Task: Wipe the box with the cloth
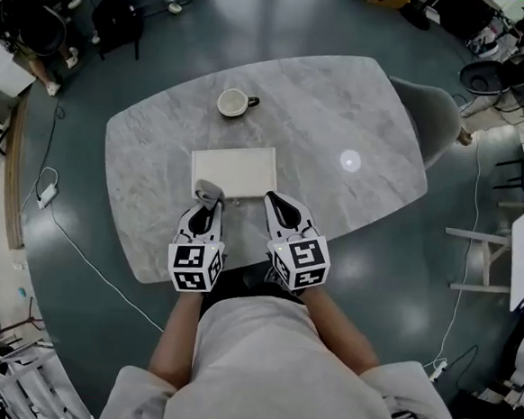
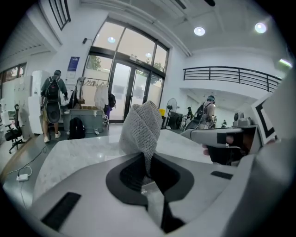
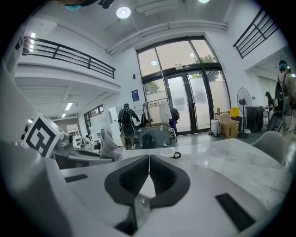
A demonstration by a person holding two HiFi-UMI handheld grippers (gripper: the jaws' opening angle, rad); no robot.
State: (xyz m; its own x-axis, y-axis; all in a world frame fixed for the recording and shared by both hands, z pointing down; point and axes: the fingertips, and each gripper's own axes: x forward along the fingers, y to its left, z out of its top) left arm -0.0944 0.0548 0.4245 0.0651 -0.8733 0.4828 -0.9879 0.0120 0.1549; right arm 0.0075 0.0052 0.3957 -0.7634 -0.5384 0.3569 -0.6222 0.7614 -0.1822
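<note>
Grey knitted cloth [image 2: 143,129], cream box [image 1: 234,170], and the table [image 1: 361,103] all grey-white veined marble. Left gripper [image 1: 207,202] and right gripper [image 1: 281,206]: white shells, black linings, black-and-white square markers. Cream cup [image 1: 233,102], dark handle. Floor [image 1: 286,16] deep teal-grey.

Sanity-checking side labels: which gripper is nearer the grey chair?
Right. The right gripper, shut and empty, is at the table's near edge on the chair's side. The left gripper, shut on the cloth, sits beyond the right one, farther from the chair.
</note>
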